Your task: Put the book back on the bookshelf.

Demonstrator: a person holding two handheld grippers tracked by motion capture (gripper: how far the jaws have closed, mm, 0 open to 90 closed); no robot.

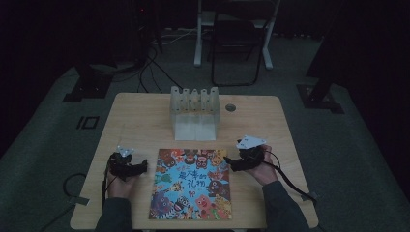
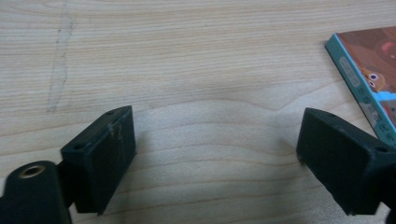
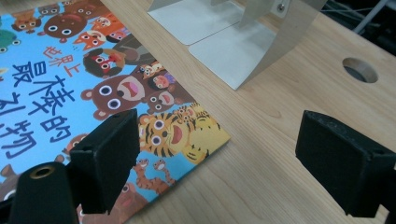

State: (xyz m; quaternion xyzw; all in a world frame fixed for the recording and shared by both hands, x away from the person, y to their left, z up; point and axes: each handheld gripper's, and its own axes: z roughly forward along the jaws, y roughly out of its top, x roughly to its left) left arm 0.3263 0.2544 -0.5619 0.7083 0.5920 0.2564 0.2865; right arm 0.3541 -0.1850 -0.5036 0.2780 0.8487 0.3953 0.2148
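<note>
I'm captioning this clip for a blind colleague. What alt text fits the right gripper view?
The right gripper, its two black jaws wide open and holding nothing, hovers over the corner of a colourful picture book lying flat on a wooden table. Behind the book stands a pale metal rack, with a round hole in the tabletop beside it.

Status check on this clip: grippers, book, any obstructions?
Left gripper open over bare wood. Right gripper open at colourful animal-cover picture book corner. Book flat, untouched. Path clear.
</note>
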